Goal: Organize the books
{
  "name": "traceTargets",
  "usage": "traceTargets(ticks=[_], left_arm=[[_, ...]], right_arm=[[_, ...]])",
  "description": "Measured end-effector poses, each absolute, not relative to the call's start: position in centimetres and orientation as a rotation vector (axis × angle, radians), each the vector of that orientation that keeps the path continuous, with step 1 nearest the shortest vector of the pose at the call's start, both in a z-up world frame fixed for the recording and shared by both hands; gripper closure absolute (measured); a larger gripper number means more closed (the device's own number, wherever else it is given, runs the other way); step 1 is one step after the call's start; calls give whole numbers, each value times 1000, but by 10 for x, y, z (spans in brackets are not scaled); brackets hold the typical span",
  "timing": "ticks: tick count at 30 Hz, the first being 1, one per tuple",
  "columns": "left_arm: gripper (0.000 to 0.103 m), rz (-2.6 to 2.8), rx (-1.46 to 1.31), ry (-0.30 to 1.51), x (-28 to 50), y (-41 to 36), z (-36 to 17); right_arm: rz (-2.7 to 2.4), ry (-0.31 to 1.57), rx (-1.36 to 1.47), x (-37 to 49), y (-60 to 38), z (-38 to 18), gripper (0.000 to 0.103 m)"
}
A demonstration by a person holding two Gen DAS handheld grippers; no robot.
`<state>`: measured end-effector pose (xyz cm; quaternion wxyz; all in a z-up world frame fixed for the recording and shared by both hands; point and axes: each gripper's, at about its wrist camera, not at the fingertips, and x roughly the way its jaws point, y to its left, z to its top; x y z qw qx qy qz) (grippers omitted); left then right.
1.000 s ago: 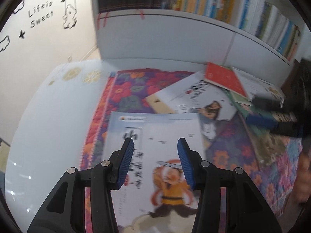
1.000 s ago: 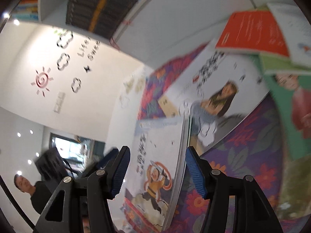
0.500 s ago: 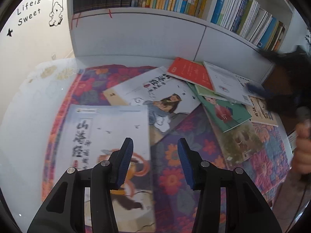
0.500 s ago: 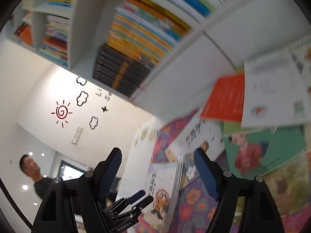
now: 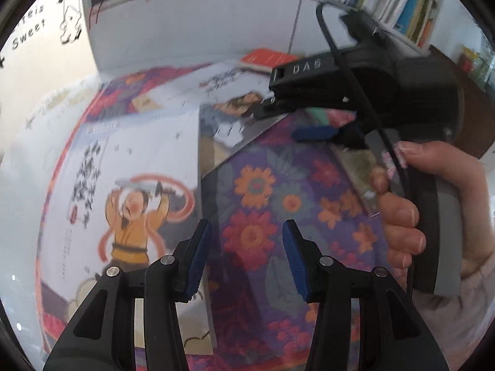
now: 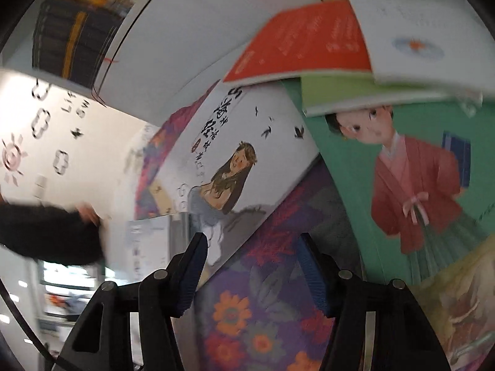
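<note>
Several books lie scattered on a floral cloth (image 5: 272, 191). A white book with a man in orange (image 5: 130, 185) lies at the left. My left gripper (image 5: 244, 250) is open and empty over the cloth beside its right edge. A white book with a long-haired girl (image 6: 229, 160) lies behind it. My right gripper (image 6: 250, 266) is open and empty, low over the cloth at that book's near corner. In the left wrist view the right gripper (image 5: 312, 120) is held by a hand at the right. A green book (image 6: 417, 185) and a red book (image 6: 306, 43) lie further right.
A white bookcase (image 5: 216, 21) with rows of upright books stands behind the cloth. A white book (image 6: 423, 31) overlaps the red and green ones. The pale floor (image 5: 21, 170) lies left of the cloth.
My right gripper has dropped from pointing at the shelf to low over the cloth by the girl book. My left gripper has turned a little, and the right gripper now fills its upper right view.
</note>
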<state>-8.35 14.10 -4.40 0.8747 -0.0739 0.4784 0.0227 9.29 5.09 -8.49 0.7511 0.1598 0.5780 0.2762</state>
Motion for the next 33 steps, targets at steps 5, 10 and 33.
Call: traceTargets(ticks=[5,10,33], left_arm=[[58,-29,-176,1032,-92,122,-61],[55,-18,-134,1019,-98,107,-67],[52,-113,-85,947,-128,47,-70]], right_arm=[[590,1179,98,81,79,-81,44],[657,1163,-6,80,85,-83,44],[701,1130,-92,78,102,-87,28]])
